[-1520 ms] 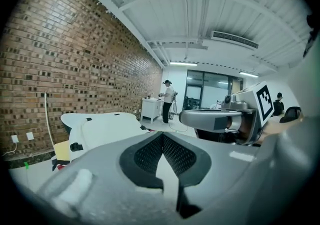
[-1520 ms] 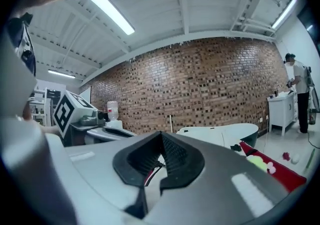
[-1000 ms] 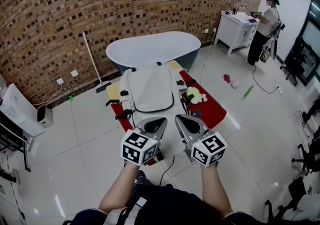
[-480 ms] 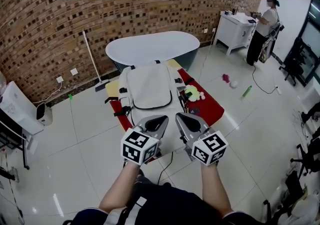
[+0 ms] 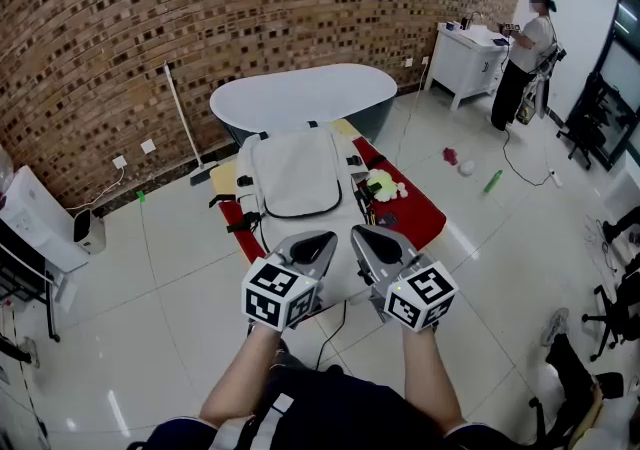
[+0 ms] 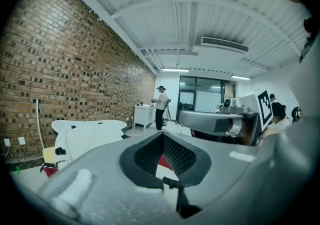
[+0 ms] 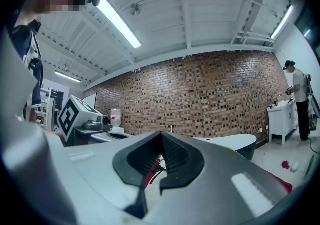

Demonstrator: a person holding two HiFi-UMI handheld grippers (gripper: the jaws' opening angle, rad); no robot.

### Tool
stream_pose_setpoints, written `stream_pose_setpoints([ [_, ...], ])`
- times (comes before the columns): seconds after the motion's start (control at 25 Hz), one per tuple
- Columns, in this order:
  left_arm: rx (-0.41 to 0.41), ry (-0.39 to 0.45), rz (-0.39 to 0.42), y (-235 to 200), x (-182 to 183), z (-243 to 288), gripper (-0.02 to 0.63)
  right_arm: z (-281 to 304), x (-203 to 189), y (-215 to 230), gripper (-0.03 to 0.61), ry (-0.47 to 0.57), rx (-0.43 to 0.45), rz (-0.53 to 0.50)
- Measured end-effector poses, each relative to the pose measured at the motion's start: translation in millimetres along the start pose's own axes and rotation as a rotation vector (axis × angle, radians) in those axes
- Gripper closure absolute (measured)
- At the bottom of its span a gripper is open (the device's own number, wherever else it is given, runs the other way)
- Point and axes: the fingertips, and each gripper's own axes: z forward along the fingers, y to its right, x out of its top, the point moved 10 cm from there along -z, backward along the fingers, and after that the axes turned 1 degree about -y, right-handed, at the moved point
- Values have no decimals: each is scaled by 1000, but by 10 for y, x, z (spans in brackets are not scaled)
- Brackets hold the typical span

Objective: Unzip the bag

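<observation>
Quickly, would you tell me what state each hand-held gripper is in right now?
Left hand-held gripper: closed, holding nothing.
Right hand-held gripper: closed, holding nothing.

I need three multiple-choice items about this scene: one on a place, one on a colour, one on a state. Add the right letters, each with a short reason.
1. In the head view, where does the toy lie from the bag?
A. at its left
B. at its right
C. on top of it

2. What colour is the bag?
A. white
B. black
C. blue

3. How are the left gripper and the right gripper?
A. both shut and empty
B. both shut on the zipper
C. both wide open

Answers:
1 B: the toy sits on the red cloth by the bag's right side.
2 A: the bag's whole top face is white.
3 A: in each gripper view the jaws meet with nothing between them, short of the bag.
</observation>
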Motion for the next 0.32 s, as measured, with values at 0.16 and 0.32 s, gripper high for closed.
stream_pose_setpoints([
  [0.16, -2, 2, 2, 38, 8, -9, 612, -34, 38, -22, 572, 7, 1, -7],
  [0.32, -7, 1, 1, 72, 1, -18, 614, -53, 50, -42, 572, 9, 3, -6],
])
